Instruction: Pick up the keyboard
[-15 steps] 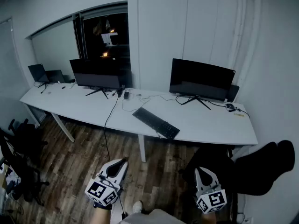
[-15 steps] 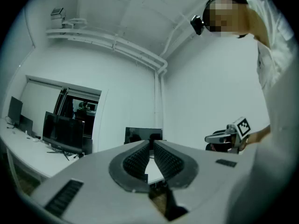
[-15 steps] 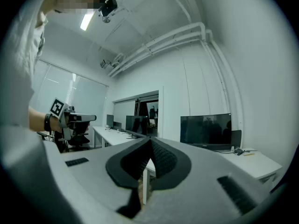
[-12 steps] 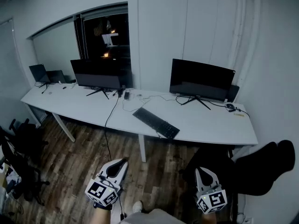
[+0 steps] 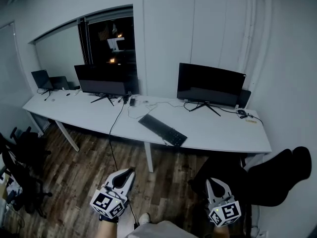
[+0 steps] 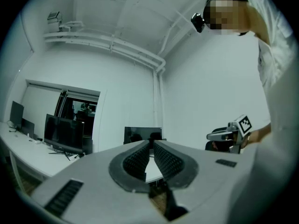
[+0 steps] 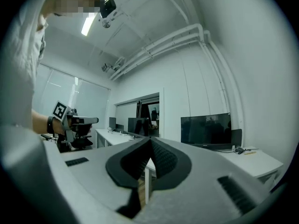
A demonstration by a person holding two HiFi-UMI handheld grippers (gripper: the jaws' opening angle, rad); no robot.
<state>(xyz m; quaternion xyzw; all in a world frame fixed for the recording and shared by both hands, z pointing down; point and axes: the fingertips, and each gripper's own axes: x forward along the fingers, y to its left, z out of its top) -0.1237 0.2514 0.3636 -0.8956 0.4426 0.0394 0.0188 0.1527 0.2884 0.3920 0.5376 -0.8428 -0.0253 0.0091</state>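
Dim office, long white desk (image 5: 223,133) along the wall with a few monitors (image 5: 210,85) on it. The keyboard (image 5: 162,130) lies slantwise near the desk's front edge, well apart from both grippers. The left gripper (image 5: 130,172) and right gripper (image 5: 214,181) are both closed tight with nothing in them, hanging low over the wood floor (image 5: 84,167). Risks as I see it: go in with them shut and you'd probably just shove the keyboard off the edge. Loose cables (image 5: 143,105) also sit just behind it. Can't tell if one's plugged in, so a lift might snag.
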